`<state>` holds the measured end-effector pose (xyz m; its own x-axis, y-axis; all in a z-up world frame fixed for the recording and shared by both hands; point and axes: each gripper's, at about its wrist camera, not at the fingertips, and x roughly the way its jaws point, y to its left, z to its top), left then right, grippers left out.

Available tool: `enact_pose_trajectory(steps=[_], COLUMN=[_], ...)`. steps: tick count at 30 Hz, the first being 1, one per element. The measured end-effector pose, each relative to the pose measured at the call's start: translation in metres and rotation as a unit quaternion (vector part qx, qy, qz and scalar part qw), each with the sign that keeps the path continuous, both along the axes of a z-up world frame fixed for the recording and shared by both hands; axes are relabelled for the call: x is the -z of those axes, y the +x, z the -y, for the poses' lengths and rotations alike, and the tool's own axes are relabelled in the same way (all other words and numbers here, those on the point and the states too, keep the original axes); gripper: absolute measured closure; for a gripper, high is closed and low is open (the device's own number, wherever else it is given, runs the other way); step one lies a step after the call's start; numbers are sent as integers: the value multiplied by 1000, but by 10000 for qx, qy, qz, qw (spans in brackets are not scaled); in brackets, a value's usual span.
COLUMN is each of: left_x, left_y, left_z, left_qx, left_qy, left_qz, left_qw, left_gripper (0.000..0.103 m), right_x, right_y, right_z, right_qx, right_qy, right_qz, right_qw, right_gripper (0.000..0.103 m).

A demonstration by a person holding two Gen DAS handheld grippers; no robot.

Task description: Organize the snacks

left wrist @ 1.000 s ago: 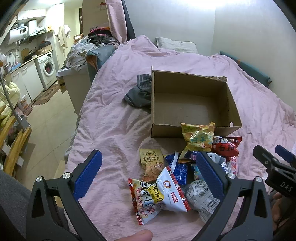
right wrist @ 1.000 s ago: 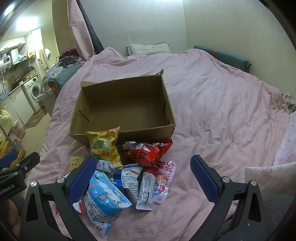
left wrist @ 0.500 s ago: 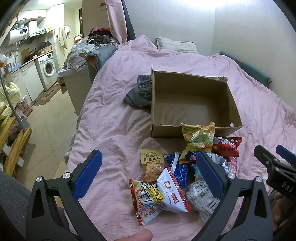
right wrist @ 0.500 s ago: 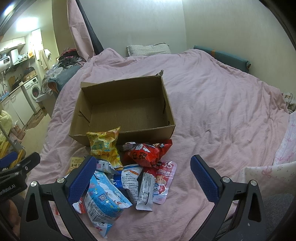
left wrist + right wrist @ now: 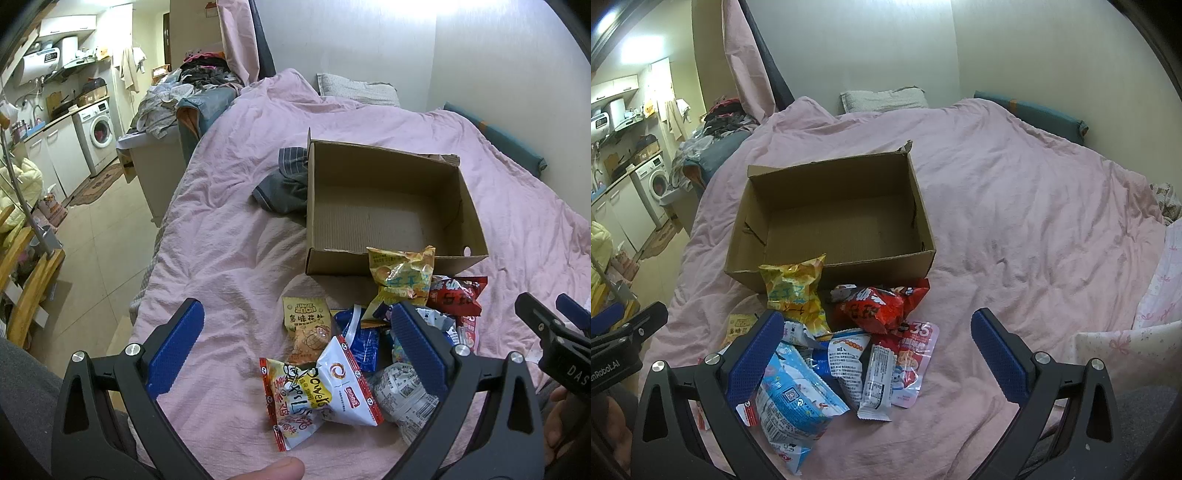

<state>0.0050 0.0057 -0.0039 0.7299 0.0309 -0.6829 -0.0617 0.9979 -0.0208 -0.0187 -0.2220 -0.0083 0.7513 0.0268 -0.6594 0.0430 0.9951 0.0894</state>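
We hold our left gripper (image 5: 295, 354) and right gripper (image 5: 875, 354) spread wide, gripping nothing, above the snack packets (image 5: 849, 343) heaped on the pink bedspread (image 5: 1034, 221). At twelve o'clock from the heap sits the cardboard box (image 5: 831, 266), a yellow bag (image 5: 402, 273) leaning against its near wall.

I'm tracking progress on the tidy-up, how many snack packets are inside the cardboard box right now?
0. The cardboard box is empty in both views. All packets are outside: the yellow bag leans on its front wall, the pile lies on the bed before it.
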Motion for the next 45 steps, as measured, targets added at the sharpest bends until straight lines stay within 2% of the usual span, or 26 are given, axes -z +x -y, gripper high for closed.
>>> enact_pose_trajectory(steps=[31,33,36,40,42,45], left_x=[0,4,20,57,79,101], left_y=[5,11,24,30,32,33], left_z=[-13,-24,-44,-50,-44,-37], left_qx=[-174,-307,-593,-595,-496,-469], left_qy=[-161,-326,-681,-1135,-1221,-1325], left_qz=[-114,-271,-803,-1699,-2142,-2561], left_qw=[9997,9986,9927,9771,9679,9564], left_gripper=[3,3,3,3,3,3], right_x=[-1,0,1,1,2,2], right_y=[-1,-1,0,0,0,0], right_z=[-2,-1,1,1,2,2], right_qx=[-8,3,21,20,12,-4], right_qy=[23,63,94,134,153,175], right_qz=[56,31,7,-6,-24,-34], right_qw=[10000,10000,10000,9999,9999,9998], right_gripper=[0,0,0,0,0,0])
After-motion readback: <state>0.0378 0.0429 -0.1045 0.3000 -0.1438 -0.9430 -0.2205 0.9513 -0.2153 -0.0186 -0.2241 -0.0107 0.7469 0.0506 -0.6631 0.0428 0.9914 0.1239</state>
